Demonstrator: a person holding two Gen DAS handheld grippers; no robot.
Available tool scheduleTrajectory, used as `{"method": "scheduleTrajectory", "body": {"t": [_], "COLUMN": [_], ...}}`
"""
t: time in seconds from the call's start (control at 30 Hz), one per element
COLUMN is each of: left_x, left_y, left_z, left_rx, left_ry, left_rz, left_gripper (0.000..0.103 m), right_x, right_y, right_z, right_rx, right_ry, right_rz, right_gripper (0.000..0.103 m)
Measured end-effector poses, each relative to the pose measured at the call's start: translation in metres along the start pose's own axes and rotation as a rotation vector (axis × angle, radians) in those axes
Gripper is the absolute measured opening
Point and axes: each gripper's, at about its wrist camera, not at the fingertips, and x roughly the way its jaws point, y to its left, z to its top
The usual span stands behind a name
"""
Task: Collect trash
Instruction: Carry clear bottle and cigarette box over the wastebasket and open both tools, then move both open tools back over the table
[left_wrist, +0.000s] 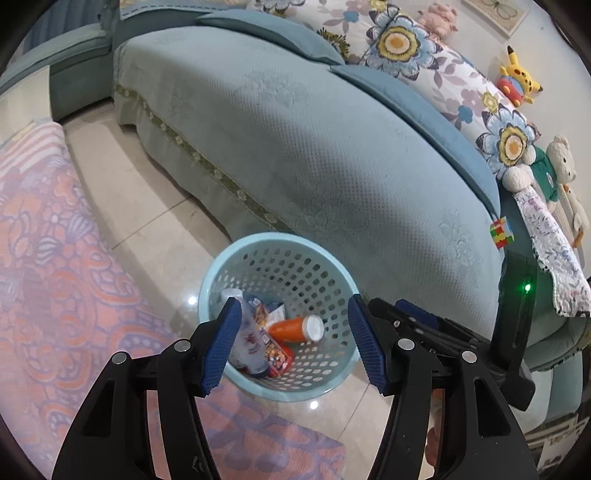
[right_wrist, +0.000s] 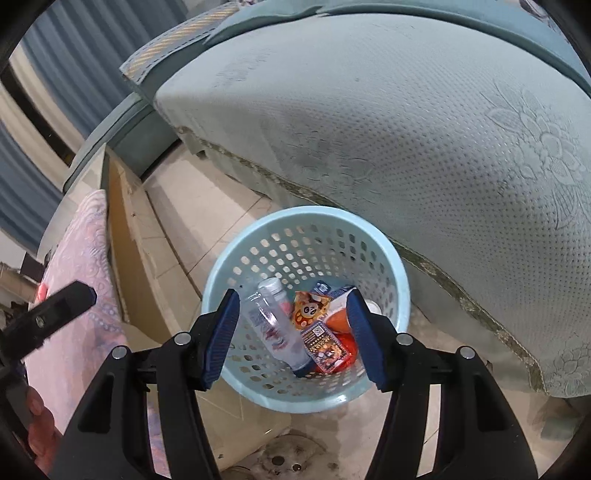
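A light blue perforated basket stands on the tiled floor against the sofa front. In it lie a clear plastic bottle, an orange bottle with a white cap and snack packets. My left gripper hangs open above the basket mouth, nothing between its blue pads. The right wrist view shows the same basket, clear bottle, orange bottle and packets. My right gripper is open over it and holds nothing. Its black frame shows beside the left one.
A teal covered sofa with floral cushions fills the far side. A Rubik's cube and plush toys sit at its right end. A pink patterned cloth lies at left, over a low table.
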Motion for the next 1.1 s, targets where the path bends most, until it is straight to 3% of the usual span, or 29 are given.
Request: {"method": "scheduleTrajectory", "body": {"t": [0.2, 0.33, 0.53, 0.73, 0.9, 1.1], "left_x": [-0.043, -0.088, -0.171, -0.238, -0.277, -0.292], "left_y": [0.008, 0.017, 0.067, 0.134, 0.198, 0.259], "left_z": [0.0, -0.006, -0.027, -0.044, -0.062, -0.073], "left_rx": [-0.02, -0.025, -0.108, -0.239, -0.36, -0.441], "left_ry": [-0.077, -0.158, -0.291, -0.402, -0.463, -0.476], "left_rz": [-0.01, 0.02, 0.129, 0.255, 0.35, 0.438], "left_gripper": [0.058, 0.058, 0.058, 0.058, 0.064, 0.064], "right_x": [-0.023, -0.05, -0.064, -0.06, -0.043, 0.015], "right_y": [0.034, 0.076, 0.163, 0.266, 0.335, 0.395], "right_z": [0.002, 0.002, -0.011, -0.038, -0.058, -0.078], "right_rx": [-0.085, -0.156, -0.29, -0.481, -0.608, -0.651], "right_ry": [-0.063, -0.133, -0.151, -0.152, -0.11, 0.045], "right_rz": [0.051, 0.126, 0.259, 0.333, 0.375, 0.42], "right_gripper": [0.051, 0.051, 0.051, 0.049, 0.044, 0.044]}}
